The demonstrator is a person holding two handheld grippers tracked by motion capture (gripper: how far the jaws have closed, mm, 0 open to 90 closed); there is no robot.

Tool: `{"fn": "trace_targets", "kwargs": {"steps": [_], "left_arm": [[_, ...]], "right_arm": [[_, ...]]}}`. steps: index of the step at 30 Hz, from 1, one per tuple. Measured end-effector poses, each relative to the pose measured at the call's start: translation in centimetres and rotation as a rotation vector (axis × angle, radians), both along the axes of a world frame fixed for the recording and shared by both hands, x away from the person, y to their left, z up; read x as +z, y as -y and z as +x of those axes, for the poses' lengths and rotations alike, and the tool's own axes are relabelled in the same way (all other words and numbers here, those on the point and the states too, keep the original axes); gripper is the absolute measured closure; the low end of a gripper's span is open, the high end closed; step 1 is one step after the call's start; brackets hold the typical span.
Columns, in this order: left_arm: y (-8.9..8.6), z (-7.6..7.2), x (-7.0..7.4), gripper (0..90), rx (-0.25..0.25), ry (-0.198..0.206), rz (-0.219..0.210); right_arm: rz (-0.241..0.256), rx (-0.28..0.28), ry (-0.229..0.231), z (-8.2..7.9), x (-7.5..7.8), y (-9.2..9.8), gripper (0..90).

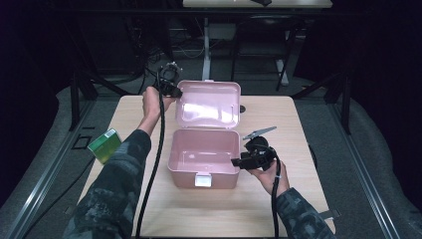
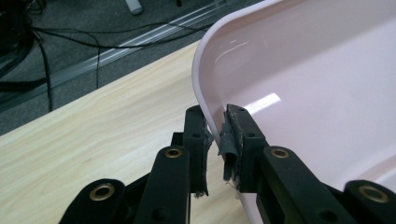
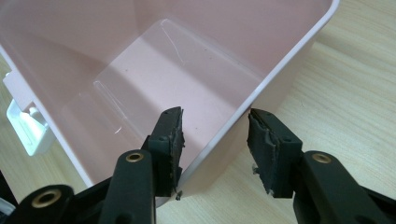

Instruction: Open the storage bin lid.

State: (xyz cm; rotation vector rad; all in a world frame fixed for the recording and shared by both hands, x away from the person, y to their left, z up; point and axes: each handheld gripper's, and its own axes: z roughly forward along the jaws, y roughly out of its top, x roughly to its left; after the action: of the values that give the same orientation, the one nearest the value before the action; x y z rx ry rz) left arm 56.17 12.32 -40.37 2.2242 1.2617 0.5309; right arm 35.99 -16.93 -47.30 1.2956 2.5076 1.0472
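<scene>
The left gripper (image 2: 215, 135) pinches the lid (image 1: 209, 102) edge; the right gripper (image 3: 215, 140) stands released astride the box (image 1: 204, 157) wall; better clamp it first, then swing slowly.

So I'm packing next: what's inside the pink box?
Nothing: the box floor shows bare pink in the high and right gripper views. The right gripper straddles its wall, one jaw inside. The near wall hides the floor strip just behind it.

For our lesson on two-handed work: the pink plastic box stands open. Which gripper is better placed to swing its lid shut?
Probably the left gripper: its jaws already pinch the rim of the raised pink plastic lid. The right gripper straddles the wall of the pink plastic box base, jaws apart, suited to steadying it.
</scene>
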Motion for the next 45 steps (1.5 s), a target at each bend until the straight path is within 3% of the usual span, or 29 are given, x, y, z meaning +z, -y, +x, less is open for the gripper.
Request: {"fn": "trace_targets", "kwargs": {"steps": [7,22,27,33,42,45], "left_arm": [[0.4,0.8,-1.7,79.7,0.023,-0.029,0.019],[0.3,2.2,-4.3,80.8,0.069,-0.125,-0.017],[0.5,2.5,-5.2,80.7,0.083,-0.157,-0.010],[0.4,2.7,-5.8,80.1,0.086,-0.181,-0.015],[0.2,2.6,-5.7,78.6,0.067,-0.177,-0.008],[0.1,2.6,-5.6,69.8,0.060,-0.179,-0.030]], "right_arm": [[-0.003,0.000,-0.001,0.0,0.0,0.0,54.7],[0.000,0.002,0.003,-0.1,-0.1,0.0,54.9],[0.000,-0.001,0.004,-0.1,-0.1,0.0,55.1],[0.003,-0.002,0.005,-0.1,-0.1,0.0,55.1],[0.002,-0.006,0.006,-0.1,-0.1,0.0,55.2],[0.004,-0.010,0.004,-0.1,-0.1,0.0,55.3]]}}
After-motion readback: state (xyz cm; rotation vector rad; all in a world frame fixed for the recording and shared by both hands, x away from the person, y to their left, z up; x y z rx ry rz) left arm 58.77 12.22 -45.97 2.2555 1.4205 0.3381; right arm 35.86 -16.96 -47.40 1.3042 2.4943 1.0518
